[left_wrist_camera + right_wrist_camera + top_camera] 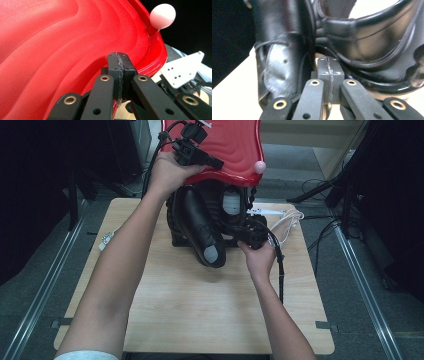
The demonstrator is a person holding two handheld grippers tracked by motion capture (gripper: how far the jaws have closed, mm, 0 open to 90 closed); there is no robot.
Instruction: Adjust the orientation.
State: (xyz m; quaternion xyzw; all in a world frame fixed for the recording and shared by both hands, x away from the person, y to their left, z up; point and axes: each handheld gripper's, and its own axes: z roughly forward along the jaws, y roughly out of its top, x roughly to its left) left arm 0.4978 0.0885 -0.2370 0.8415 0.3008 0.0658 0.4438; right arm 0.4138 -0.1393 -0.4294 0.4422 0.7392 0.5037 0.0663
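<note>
- Red moulded plastic identifies the raised lid [235, 150] of a black shoe-care machine [215, 220] standing at the far middle of the wooden table [200, 320] in the high view. The left gripper [212, 164] is held against the lid's near rim; the right gripper [252, 236] sits low beside the machine's right side. A black shoe [200, 227] stands toe-forward in the machine's opening, its toe tilted down toward the table.
- Left gripper view: the left gripper's jaws are pressed together with nothing visible between the pads. The tips lie against the ribbed red lid near its rim, below a pink ball knob [162, 16]. Judgement: the lid is being propped or pushed, not gripped. Steady contact close to the rim should keep it from dropping onto the shoe.
- Right gripper view: the right gripper's [329, 75] jaws are likewise together and empty, the tips just beside the shoe's upper [279, 60] and the glossy black housing. Judgement: to take the shoe, the jaws must first part, then close on the firm edge of the upper rather than the slick housing, while the left gripper holds the lid up.
</note>
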